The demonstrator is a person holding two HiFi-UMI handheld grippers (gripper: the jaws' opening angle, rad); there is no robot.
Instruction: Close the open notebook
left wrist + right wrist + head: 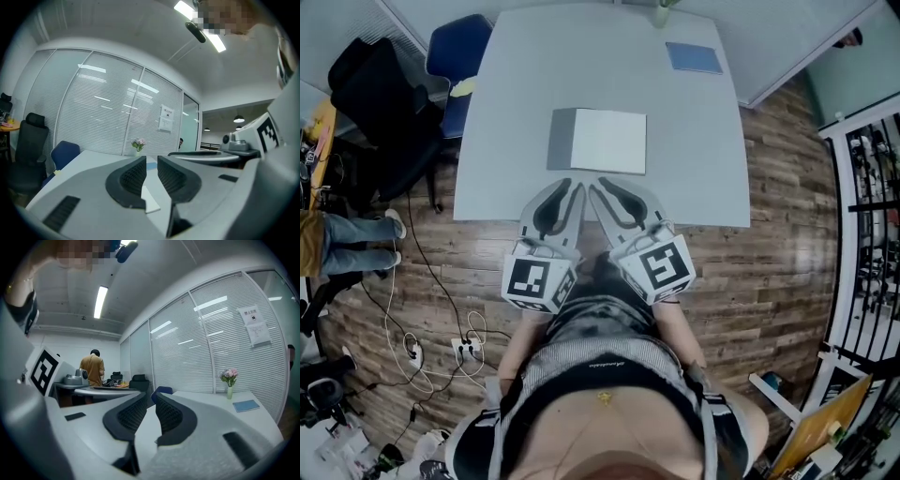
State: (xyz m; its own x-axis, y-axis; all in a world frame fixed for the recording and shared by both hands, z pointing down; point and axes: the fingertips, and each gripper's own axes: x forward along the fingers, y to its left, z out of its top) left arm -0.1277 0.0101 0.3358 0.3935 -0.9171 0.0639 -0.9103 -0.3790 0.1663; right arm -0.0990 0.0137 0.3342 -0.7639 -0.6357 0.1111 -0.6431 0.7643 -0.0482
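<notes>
A notebook [598,141] lies flat on the light grey table [506,112], with a grey strip at its left and a white face to the right. Both grippers hover side by side at the table's near edge, their tips just short of the notebook. My left gripper [572,186] [151,161] points level at it with a narrow gap between the jaws and nothing in it; a white corner of the notebook [151,201] shows below the gap. My right gripper [602,186] [151,397] stands the same way, jaws slightly apart and holding nothing.
A thin blue booklet [694,57] [246,405] and a vase of flowers [138,145] [229,380] sit at the table's far end. A blue chair [455,56] and a black chair [380,103] stand left of it. Cables and a power strip [469,349] lie on the wooden floor. A person in an orange shirt [92,369] stands behind.
</notes>
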